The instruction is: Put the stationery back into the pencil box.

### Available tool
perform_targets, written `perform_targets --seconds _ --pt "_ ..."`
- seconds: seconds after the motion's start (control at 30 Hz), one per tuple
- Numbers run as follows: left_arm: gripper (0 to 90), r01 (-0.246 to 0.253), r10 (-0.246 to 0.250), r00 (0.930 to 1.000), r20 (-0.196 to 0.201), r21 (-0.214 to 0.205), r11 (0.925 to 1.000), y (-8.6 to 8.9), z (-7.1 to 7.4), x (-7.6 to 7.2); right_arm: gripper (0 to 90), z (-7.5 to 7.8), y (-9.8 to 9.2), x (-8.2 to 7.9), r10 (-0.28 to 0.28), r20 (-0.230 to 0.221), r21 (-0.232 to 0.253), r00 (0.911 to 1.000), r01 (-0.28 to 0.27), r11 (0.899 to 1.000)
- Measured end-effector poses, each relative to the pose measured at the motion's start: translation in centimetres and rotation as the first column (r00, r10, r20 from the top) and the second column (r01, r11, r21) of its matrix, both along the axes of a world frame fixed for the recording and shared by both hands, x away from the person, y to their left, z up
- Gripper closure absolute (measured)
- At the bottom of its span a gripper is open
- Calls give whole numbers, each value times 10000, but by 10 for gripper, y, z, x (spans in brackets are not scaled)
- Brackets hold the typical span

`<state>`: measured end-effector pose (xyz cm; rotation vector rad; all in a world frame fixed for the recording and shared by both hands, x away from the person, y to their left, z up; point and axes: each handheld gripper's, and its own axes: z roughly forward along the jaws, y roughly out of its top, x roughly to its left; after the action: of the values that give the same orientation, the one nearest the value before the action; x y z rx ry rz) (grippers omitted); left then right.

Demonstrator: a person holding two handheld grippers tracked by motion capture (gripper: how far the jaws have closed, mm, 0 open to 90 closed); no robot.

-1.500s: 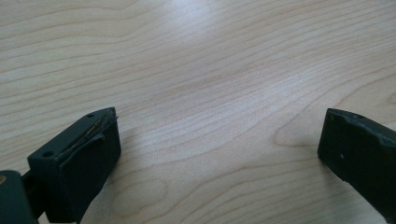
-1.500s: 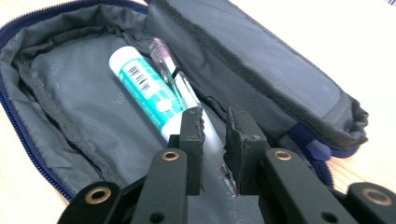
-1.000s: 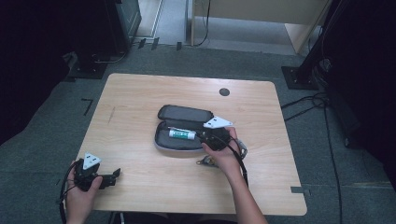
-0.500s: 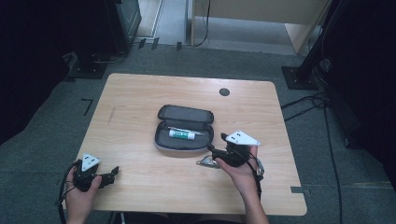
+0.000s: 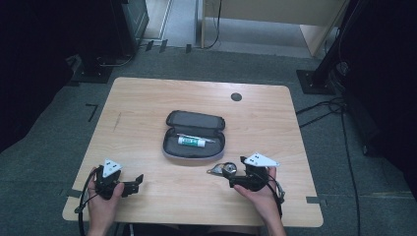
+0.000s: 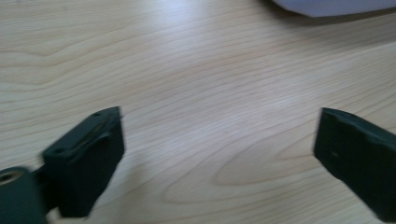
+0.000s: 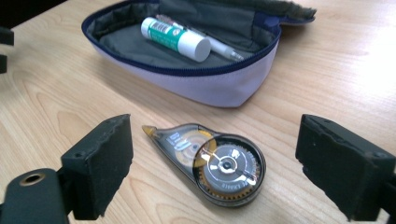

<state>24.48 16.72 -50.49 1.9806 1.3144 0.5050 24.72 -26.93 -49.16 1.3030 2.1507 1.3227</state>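
While the right gripper (image 5: 231, 179) sits at lower right of the high view, its jaws stand wide and have just been opening — the correction tape roller (image 7: 212, 161) lies flat on the table (image 5: 147, 98) between them in the right gripper view, touched by neither pad. In the high view the roller (image 5: 223, 169) is just below the pencil case (image 5: 194, 135), near its lower right edge, apart from it. The case lies unzipped at frame centre, with a glue stick (image 5: 192, 142) and a pen (image 7: 219, 46) side by side inside. The glue stick has a green label and white cap.

The left gripper (image 5: 134, 183) is at lower left of the high view, held in the person's left hand (image 5: 101, 204), well apart from the case. Its jaws are wide too — bare wood between them in the left gripper view, a pale edge of the case (image 6: 327, 5) at the upper right corner.
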Motion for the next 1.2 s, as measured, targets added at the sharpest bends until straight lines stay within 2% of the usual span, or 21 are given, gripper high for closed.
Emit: perform_targets --seconds 0.1,0.17,0.3,0.4,0.5,0.57,0.67,0.73,0.87,1.03,1.2 --pt "0 109 -109 9999 -69 85 9999 -11 1 2 89 -4 -1 1 95 -56 37 9999 -95 9999" --pt "0 272 -274 9995 -156 -120 9996 -17 2 7 75 -9 -1 3 249 -248 138 9994 -245 9996" --pt "0 689 -691 9976 -60 -373 9969 -29 4 10 79 -18 2 3 372 -459 -381 9983 -390 9985" --pt "0 934 -933 9956 32 -329 9951 -36 1 9 109 -23 3 5 403 -661 -466 9970 -434 9980" --pt "0 1231 -1231 9924 56 -61 9924 -42 -1 7 132 -27 7 7 516 -623 -540 9967 -550 9970" --pt "0 1395 -1393 9902 92 -188 9901 -46 -2 6 131 -28 10 9 551 -608 -646 9966 -590 9962" --pt "0 1575 -1574 9875 98 -149 9874 -51 -3 6 132 -30 16 12 614 -572 -949 9965 -667 9932" --pt "0 1690 -1689 9856 80 -172 9855 -53 -4 5 134 -32 18 14 673 -763 -1157 9948 -759 9904" --pt "0 1876 -1876 9822 61 -207 9820 -56 -4 4 165 -31 20 15 788 -484 -1318 9957 -846 9877" --pt "0 2169 -2169 9762 22 -324 9757 -59 -5 3 225 -32 27 13 1205 -527 -1745 9913 -1280 9763" --pt "1 2518 -2520 9677 8 -431 9668 -61 -5 2 281 -32 36 10 1737 -121 -2238 9847 -1720 9593"
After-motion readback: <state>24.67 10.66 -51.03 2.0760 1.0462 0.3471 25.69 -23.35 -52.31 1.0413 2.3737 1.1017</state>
